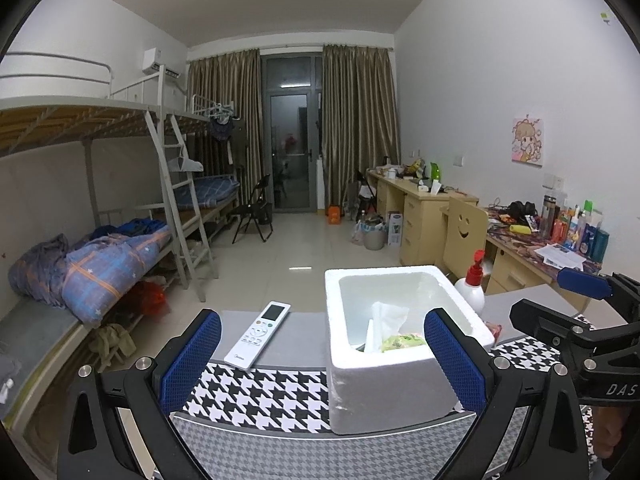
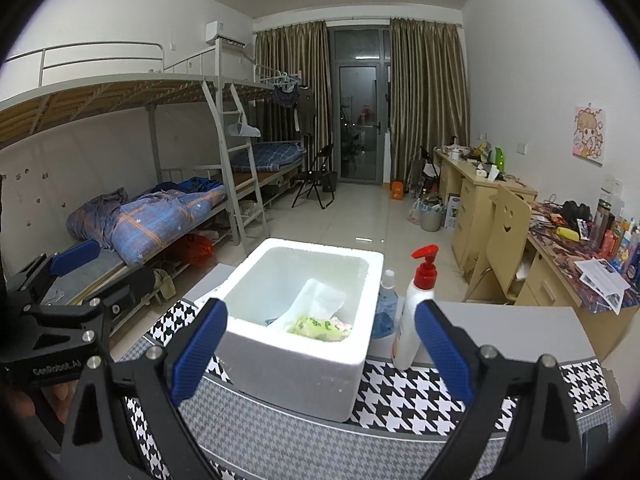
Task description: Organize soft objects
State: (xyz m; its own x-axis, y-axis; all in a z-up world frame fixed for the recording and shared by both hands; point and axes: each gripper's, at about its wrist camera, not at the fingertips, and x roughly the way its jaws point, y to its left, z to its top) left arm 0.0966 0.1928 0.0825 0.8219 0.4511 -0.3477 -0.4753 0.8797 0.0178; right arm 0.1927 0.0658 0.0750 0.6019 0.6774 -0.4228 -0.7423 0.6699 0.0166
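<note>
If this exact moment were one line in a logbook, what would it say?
left tool: open, empty | right tool: open, empty | foam box: on table, tissue pack inside | pump bottle: upright beside box

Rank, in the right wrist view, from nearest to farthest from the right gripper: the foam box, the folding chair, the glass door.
From the right gripper:
1. Foam box, directly ahead on the table.
2. Folding chair, mid-room, left of centre.
3. Glass door, on the far wall between the curtains.
</note>
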